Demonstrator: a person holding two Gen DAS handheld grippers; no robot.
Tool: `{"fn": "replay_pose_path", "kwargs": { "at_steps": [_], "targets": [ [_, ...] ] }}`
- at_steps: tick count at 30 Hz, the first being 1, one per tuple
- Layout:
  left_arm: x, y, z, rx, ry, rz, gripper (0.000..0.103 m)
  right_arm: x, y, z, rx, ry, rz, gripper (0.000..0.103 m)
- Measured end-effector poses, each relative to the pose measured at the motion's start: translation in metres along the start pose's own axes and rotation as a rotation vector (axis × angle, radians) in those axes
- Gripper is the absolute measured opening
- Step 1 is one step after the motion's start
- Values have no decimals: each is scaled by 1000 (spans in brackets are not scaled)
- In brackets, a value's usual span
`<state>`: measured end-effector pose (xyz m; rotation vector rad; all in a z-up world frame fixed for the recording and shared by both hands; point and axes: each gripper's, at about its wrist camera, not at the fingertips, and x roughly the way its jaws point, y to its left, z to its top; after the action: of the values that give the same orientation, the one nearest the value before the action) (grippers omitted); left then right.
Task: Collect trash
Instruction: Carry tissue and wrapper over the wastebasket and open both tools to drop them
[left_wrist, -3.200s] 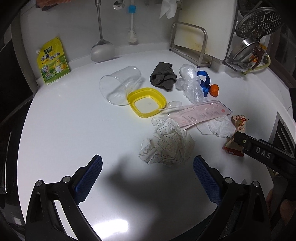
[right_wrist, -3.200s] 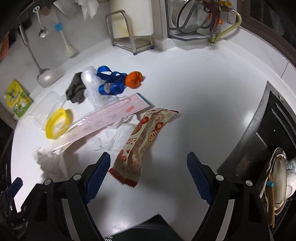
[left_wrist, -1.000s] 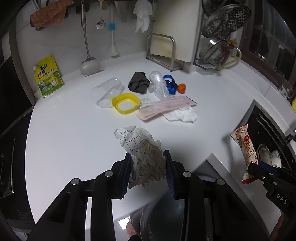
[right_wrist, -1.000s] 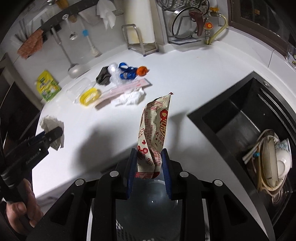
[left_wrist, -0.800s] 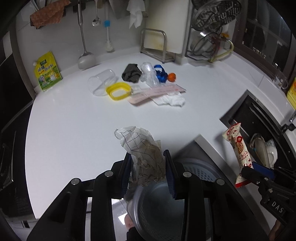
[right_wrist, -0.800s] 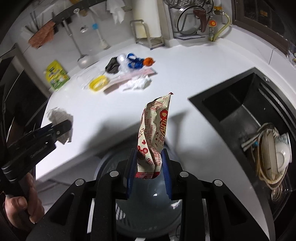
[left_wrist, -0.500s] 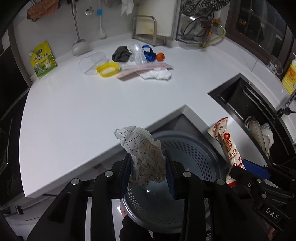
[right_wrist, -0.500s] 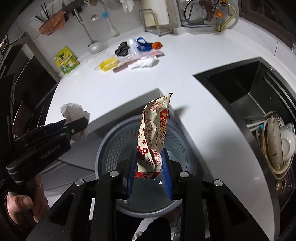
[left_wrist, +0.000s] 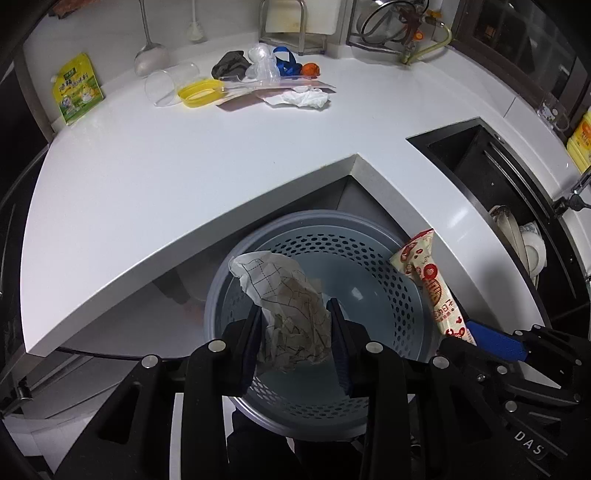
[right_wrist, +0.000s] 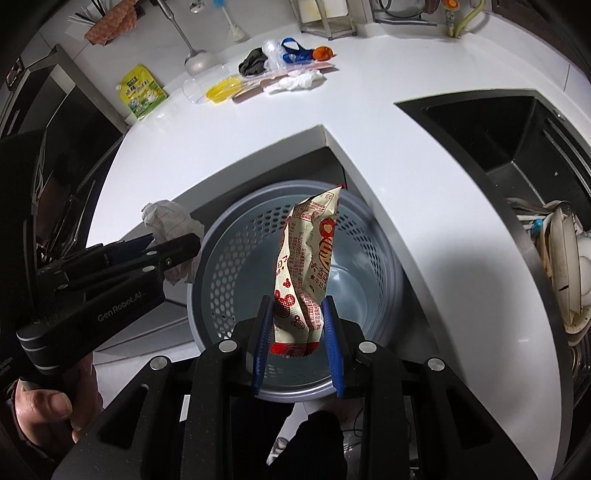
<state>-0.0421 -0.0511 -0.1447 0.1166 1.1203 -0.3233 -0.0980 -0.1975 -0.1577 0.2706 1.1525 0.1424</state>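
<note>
You're at the drop step — both loads hang over the bin (left_wrist: 406, 295) and, as I judge it, the next move is simply to spread the fingers and let go. Your left gripper (left_wrist: 295, 332) pinches the paper wad (left_wrist: 291, 306) between its pads, just above the bin's near rim; your right gripper (right_wrist: 297, 332) pinches the wrapper (right_wrist: 306, 273) by its bottom edge, its length standing up past the fingertips. Farther off, the remaining trash (left_wrist: 258, 85) waits on the counter (left_wrist: 184, 173).

Both grippers moved back from the tabletop (left_wrist: 184, 155); paper (left_wrist: 291, 306) and wrapper (right_wrist: 306, 273) now hang over the basket (left_wrist: 406, 295).
</note>
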Motion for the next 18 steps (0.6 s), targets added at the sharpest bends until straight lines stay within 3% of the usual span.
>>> {"fn": "replay_pose_path", "kwargs": {
  "at_steps": [10, 16, 18],
  "targets": [
    [3, 1, -1, -11, 15, 9, 38, 12, -5, -3, 10, 39, 30, 27],
    [0, 3, -3, -13, 8, 17, 44, 11, -5, -3, 10, 31, 36, 30],
    [-1, 4, -3, -14, 5, 21, 50, 9, -6, -2, 11, 23, 36, 34]
  ]
}}
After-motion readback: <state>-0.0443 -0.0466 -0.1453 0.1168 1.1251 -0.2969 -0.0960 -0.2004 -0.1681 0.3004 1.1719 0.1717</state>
